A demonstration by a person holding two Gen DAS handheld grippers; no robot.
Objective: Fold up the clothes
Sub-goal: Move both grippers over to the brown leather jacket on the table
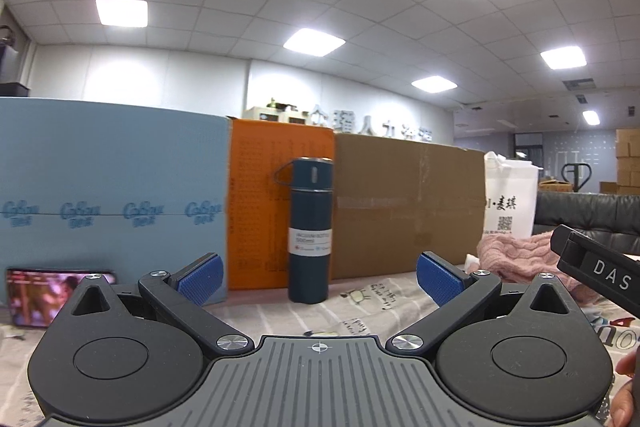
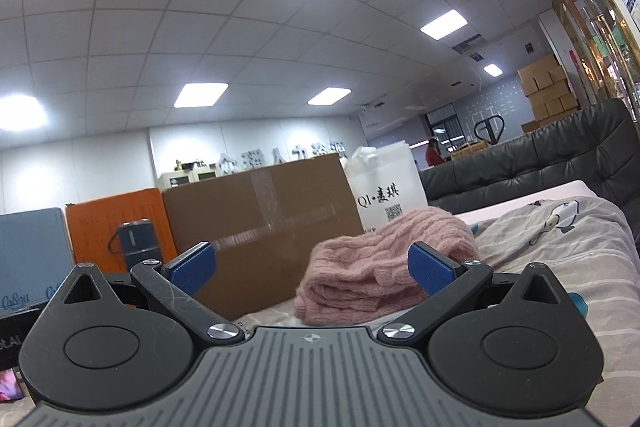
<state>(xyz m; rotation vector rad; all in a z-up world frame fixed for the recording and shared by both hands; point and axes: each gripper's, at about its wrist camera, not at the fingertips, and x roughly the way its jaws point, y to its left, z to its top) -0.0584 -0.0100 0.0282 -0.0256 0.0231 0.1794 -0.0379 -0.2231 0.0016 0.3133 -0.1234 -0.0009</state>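
I hold the left gripper (image 1: 319, 277) low over the bed (image 1: 360, 311), its blue-padded fingers (image 1: 200, 279) spread wide apart with nothing between them. Straight ahead of it a dark blue flask (image 1: 310, 231) stands upright on the patterned sheet, near the far edge of the bed. Behind the flask a row of boxes lines that far edge: a light blue box (image 1: 112, 195) on the left, an orange box (image 1: 260, 207) in the middle and a brown cardboard box (image 1: 408, 207) on the right. A phone (image 1: 36, 297) with a lit screen leans at the foot of the light blue box, at the left.

The right gripper (image 2: 311, 269) is also low over the bed, and its jaws are likewise wide apart and empty. Just beyond its fingers lies the pink sweater (image 2: 384, 267), a knitted garment resting in a thick, loosely folded bundle on the sheet, close to the right end of the brown cardboard box. From the left camera the same sweater shows at the right, partly hidden behind the black body of the other gripper. A white bag (image 2: 388, 187) with printed characters stands behind the sweater, beside the cardboard box. A dark padded headboard (image 2: 540, 163) runs along the right side of the bed.
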